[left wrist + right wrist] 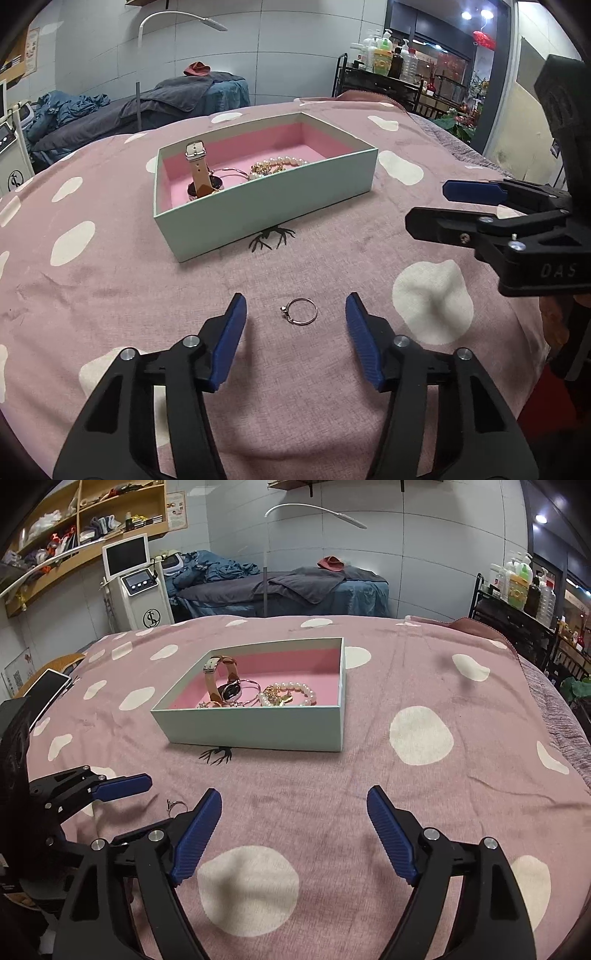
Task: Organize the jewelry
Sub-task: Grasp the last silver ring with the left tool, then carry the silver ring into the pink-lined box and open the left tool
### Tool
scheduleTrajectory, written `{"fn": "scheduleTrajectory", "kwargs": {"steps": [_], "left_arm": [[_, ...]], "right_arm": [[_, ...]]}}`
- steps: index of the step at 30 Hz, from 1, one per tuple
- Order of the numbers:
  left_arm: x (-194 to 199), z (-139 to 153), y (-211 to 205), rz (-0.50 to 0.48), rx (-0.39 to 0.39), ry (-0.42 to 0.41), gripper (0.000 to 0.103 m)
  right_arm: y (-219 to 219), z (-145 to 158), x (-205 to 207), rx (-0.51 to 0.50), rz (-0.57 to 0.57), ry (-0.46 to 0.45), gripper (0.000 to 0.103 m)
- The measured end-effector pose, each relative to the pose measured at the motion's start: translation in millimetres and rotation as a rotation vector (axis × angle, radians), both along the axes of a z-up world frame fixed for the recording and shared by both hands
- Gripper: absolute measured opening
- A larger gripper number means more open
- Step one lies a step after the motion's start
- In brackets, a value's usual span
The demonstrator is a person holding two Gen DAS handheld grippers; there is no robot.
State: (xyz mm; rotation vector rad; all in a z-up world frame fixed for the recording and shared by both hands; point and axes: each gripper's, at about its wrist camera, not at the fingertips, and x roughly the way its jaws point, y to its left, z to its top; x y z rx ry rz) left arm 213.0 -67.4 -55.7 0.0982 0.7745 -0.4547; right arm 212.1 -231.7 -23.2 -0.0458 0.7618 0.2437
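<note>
A small silver ring (pixel 299 311) lies flat on the pink spotted blanket (pixel 110 280), between the open fingers of my left gripper (pixel 295 306), which is empty. The ring also shows in the right wrist view (pixel 174 805), partly hidden behind my right gripper's left finger. A pale green box (pixel 280 206) with pink lining stands beyond it and holds a tan-strapped watch (pixel 199 173), a pearl bracelet (pixel 284 161) and gold pieces. My right gripper (pixel 294 806) is open and empty over the blanket, to the right of the ring; it also shows in the left wrist view (pixel 428 205).
A black deer print (pixel 271 238) lies at the box's near wall. A phone (pixel 46 692) rests at the blanket's left edge. Behind are a massage bed with dark towels (pixel 295 587), a white machine (pixel 138 594) and a black rack of bottles (pixel 517 602).
</note>
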Motion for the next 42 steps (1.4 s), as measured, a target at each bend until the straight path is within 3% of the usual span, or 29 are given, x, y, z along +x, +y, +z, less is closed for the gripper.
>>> {"fn": "scheduleTrajectory", "kwargs": {"steps": [6,10,20,28,36,42], "left_arm": [[4.6,-8.7,-7.7,-0.001,-0.001,0.021,0.04],[4.8,-8.7,-11.0,-0.009,-0.003,0.016,0.023],[2.6,-5.7,-7.1,0.014,-0.021,0.016,0.023],[5.7,22.8,-2.6,0.009,-0.022,-0.042,0.023],[51.4,57.3,-1.8,0.003,-0.021,-0.077,0.023],[103.4,62.5,-2.9,-0.008,-0.051,0.004,0.023]], "right_arm": [[-10.4,-3.4,-11.2,0.023,-0.021,0.006,0.081],[-13.8,-7.8,-13.5,0.037,-0.03,0.019,0.082],[-11.8,-10.1,-16.8,0.046,-0.015,0.019,0.084],[-6.6,-3.2,-10.4,0.03,0.007,0.006,0.085],[4.9,14.7,6.4,-0.002,0.049,-0.024,0.086],[10.7,30.0,42.0,-0.056,0.06,-0.04,0.086]]}}
